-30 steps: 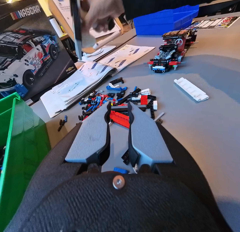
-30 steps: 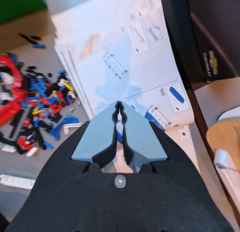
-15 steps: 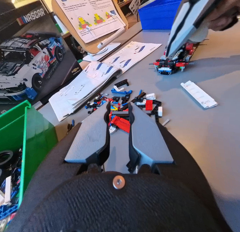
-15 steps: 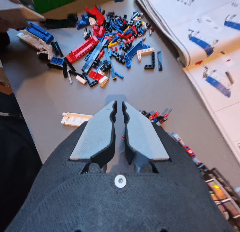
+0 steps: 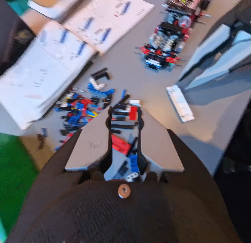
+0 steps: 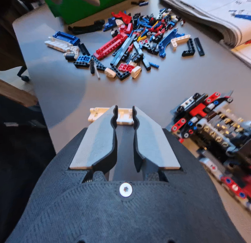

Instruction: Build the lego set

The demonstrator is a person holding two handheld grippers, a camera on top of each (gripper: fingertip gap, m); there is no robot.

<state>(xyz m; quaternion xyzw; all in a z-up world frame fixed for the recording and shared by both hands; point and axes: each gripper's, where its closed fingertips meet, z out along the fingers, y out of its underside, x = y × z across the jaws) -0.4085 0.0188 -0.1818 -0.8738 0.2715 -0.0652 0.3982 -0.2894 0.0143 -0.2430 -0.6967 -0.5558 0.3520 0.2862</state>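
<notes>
Comparing with half a second back, the right gripper (image 6: 124, 108) has swung off the booklet (image 6: 217, 9) side and come down low over the white panel (image 6: 95, 113), which now lies just under its tips; its jaws have widened from a narrow slit to a clear gap and hold nothing; whether a tip touches the panel cannot be told. The left gripper (image 5: 124, 110) has tipped down over the loose pile (image 5: 84, 111); its jaws have also spread, stand open and empty above black and red pieces, with no contact visible; this view is blurred with motion.

Judgement: reading of the instructions appears finished and both tools are turning to parts; the panel is the likely next pick for the right side.

Location of task items: the part-built car (image 6: 211, 129) sits on the worktop (image 6: 176, 80) just right of the right gripper, apart from it; the pile lies beyond, between the car and the green bin (image 6: 76, 12); the booklet lies open at the far edge.
</notes>
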